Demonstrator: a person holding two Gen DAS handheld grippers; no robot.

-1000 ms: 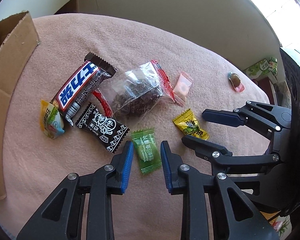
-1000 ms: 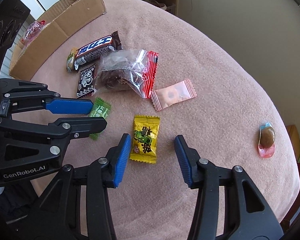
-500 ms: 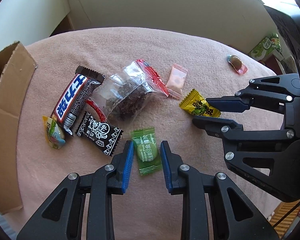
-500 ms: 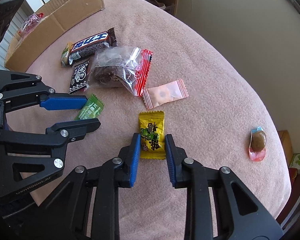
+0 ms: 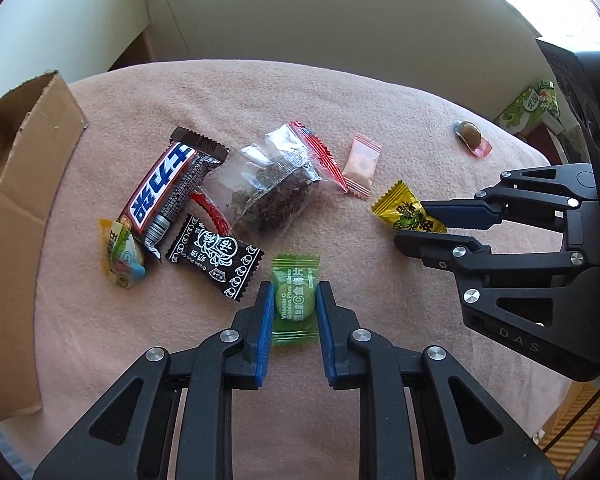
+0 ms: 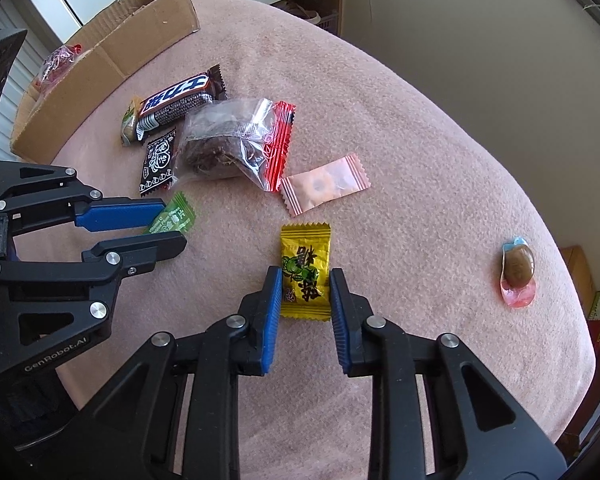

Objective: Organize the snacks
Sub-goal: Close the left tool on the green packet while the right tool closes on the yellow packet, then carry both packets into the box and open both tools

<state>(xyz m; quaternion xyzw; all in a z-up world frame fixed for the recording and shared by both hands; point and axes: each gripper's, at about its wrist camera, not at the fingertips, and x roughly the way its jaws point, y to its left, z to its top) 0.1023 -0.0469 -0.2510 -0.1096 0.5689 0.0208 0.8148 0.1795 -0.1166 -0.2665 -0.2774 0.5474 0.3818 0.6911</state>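
A fuzzy pink cloth covers the rounded table [image 5: 380, 92] before pale walls, a cardboard box [image 5: 24, 184] at far left, while left gripper [image 5: 291, 306] fingers clamp the crinkly green candy [image 5: 295, 296] low centre and right gripper [image 6: 305, 294] fingers clamp the glossy yellow candy [image 6: 305, 270]

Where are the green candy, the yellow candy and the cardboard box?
green candy [image 5: 295, 295], left wrist view, middle of wrapper.
yellow candy [image 6: 305, 270], right wrist view, printed front.
cardboard box [image 6: 112, 56], right wrist view, outer side wall.
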